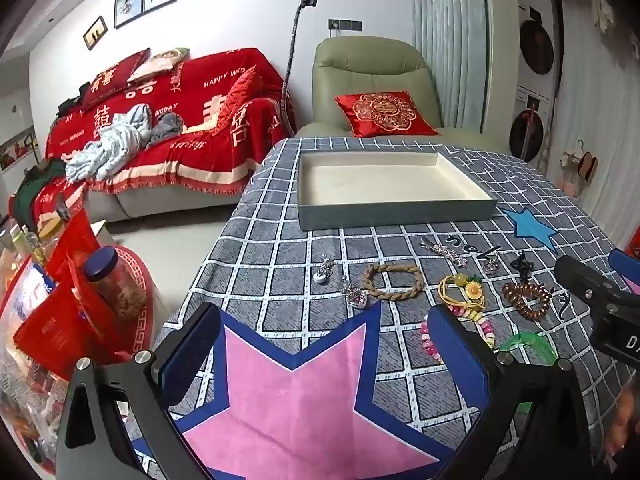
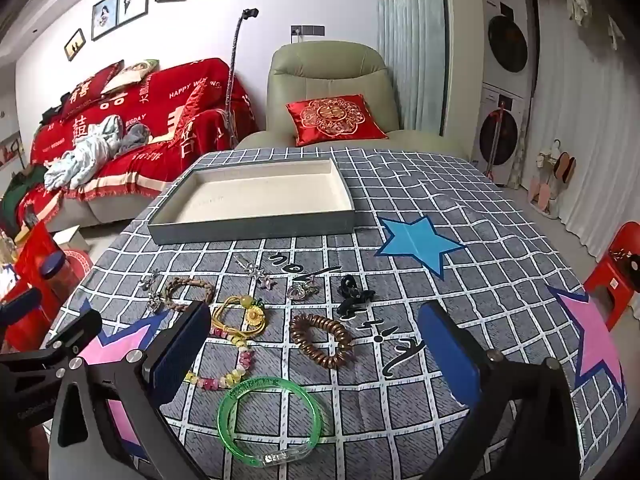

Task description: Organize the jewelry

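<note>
Both tools hang over the checked cloth and nothing has been picked up yet: the left gripper (image 1: 320, 360) has its blue pads spread as wide as they go, with only the pink star of the cloth between them, and the right gripper (image 2: 316, 356) is just as wide and just as empty. The tray (image 2: 256, 228) sits bare, straight ahead beyond the right jaws and well apart from them. The jewelry lies loose between jaws and tray. Right in the mouth of the right gripper is the green bangle (image 2: 270, 420), flat on the cloth, with the copper coil bracelet (image 2: 322, 340) just past it and the bead bracelet (image 2: 224, 364) trailing toward the left pad. Further out are the yellow flower tie (image 2: 244, 314), the black claw clip (image 2: 354, 294) and the braided bracelet (image 2: 188, 290), which in the left view lies ahead of the left jaws. This looks like the opening step, choosing a first piece. The bangle seems the natural pick: the right gripper would need to dip, straddle its thin rim and close gently so it does not skid.
</note>
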`<move>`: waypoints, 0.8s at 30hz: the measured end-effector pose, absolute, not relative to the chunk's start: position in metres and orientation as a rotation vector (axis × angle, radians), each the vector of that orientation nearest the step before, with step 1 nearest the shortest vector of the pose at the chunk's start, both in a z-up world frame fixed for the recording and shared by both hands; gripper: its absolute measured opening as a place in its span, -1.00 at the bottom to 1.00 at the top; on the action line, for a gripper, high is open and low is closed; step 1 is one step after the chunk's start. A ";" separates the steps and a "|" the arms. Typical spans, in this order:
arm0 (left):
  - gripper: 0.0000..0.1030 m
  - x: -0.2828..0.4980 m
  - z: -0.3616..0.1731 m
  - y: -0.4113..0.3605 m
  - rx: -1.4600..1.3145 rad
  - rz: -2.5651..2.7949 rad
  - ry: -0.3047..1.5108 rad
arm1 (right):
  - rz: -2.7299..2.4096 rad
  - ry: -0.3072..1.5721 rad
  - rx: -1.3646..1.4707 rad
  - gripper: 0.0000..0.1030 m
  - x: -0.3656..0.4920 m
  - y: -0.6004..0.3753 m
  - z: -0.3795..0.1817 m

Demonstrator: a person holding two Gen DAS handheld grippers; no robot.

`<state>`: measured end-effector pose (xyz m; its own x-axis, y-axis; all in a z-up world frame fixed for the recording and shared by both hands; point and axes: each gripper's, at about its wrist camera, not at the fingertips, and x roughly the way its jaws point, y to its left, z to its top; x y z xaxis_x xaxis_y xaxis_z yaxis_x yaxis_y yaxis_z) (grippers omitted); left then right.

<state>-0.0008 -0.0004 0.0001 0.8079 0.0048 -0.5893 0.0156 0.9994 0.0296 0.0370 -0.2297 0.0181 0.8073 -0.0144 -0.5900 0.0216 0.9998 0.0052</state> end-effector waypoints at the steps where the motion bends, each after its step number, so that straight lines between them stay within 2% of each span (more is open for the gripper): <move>1: 1.00 -0.002 0.001 -0.001 0.037 0.000 0.628 | -0.019 0.631 0.014 1.00 0.037 -0.230 0.018; 5: 1.00 0.005 -0.004 0.000 -0.001 -0.014 0.683 | -0.016 0.634 0.013 1.00 0.038 -0.230 0.020; 24: 1.00 0.000 -0.001 0.006 0.000 -0.006 0.648 | -0.014 0.620 0.025 1.00 0.034 -0.229 0.024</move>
